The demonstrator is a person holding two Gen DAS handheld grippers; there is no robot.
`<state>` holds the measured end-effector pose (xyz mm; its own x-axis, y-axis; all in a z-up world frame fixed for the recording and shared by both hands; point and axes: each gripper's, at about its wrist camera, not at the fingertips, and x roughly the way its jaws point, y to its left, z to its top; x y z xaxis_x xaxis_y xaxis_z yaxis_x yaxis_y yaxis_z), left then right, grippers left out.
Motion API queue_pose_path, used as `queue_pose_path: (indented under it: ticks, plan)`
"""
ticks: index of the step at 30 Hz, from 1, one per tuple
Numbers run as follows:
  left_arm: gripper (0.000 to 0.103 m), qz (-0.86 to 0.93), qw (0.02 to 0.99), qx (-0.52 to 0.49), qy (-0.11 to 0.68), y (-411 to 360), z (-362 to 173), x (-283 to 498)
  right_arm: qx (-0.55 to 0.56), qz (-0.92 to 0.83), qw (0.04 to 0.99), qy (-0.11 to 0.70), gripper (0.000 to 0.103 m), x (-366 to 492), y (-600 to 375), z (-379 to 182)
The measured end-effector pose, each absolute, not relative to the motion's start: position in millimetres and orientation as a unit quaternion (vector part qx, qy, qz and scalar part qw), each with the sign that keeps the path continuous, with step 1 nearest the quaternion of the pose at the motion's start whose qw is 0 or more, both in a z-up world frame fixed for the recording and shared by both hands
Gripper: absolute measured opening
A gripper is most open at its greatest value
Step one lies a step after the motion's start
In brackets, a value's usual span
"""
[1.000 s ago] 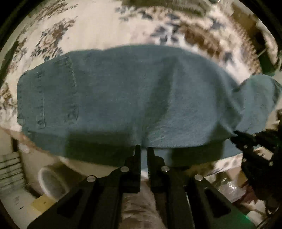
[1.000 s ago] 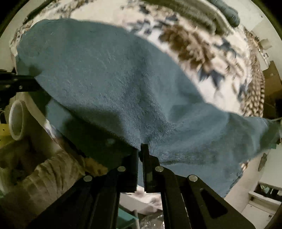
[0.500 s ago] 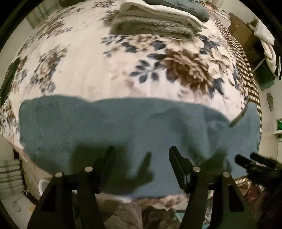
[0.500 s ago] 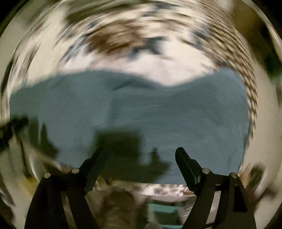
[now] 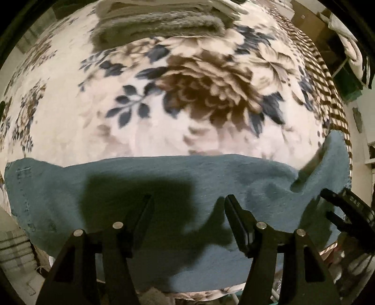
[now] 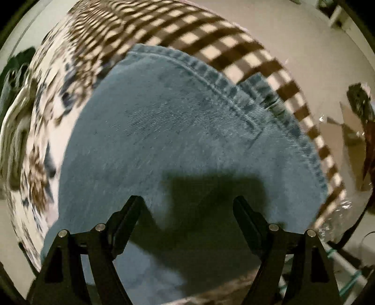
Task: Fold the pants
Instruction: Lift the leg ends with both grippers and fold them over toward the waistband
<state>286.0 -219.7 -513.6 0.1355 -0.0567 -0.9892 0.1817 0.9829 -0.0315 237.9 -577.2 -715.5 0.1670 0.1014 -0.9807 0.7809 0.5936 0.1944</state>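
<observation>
a pair of blue denim pants (image 5: 164, 178) is lying flat across the near edge of a bed, stretching from left to right in the left wrist view. the bed is wearing a cream floral blanket (image 5: 178, 98) with brown and navy blooms, and a brown and cream checked border (image 5: 325, 93) is running along its right side.

the left tongs (image 5: 187, 201) are hovering just above the near part of the pants, both fingers spread wide and gripping nothing. their shadow is falling dark on the denim between and beyond the fingers. at the left end of the pants some stitching is showing. at the right end the fabric is rising in a loose, rumpled fold.

the right tongs (image 6: 187, 201) are also gaping wide and holding nothing, hanging over the right end of the pants (image 6: 178, 131). in the right wrist view a thick stitched hem (image 6: 234, 91) is curving across the far side of the denim, lying over the checked border (image 6: 211, 47). the right tongs (image 5: 346, 208) are peeking in at the right edge of the left wrist view, near the rumpled fold.

a stack of folded grey and white textiles (image 5: 159, 21) is sitting at the far side of the bed, well apart from the pants. both views are slightly blurred.
</observation>
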Motion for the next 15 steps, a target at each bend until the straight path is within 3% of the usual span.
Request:
queue_pose_path:
  ticks: [1,3,4,5,6,15]
  plan:
    - [0.060,-0.081,0.751,0.052,0.653,-222.8,-514.2,285.3,0.379,-0.255,0.668,0.588,0.078,232.0,-580.8,-720.6]
    - [0.060,-0.085,0.749,0.058,0.654,-227.6,-515.6,283.1,0.385,-0.264,0.679,0.566,0.040,221.6,-573.9,-721.8]
    - [0.060,-0.087,0.748,0.063,0.655,-230.2,-515.5,280.9,0.374,-0.274,0.689,0.558,0.029,217.2,-569.2,-717.7]
    - [0.060,-0.089,0.748,0.067,0.655,-232.2,-514.9,278.9,0.356,-0.288,0.695,0.554,0.010,212.8,-563.3,-711.4]
    - [0.060,-0.091,0.747,0.070,0.655,-233.7,-513.8,276.6,0.344,-0.298,0.697,0.555,0.004,208.6,-561.5,-705.6]
    - [0.060,-0.109,0.732,0.081,0.668,-243.1,-509.9,246.7,0.381,-0.302,0.711,0.507,0.002,119.4,-580.0,-621.8]
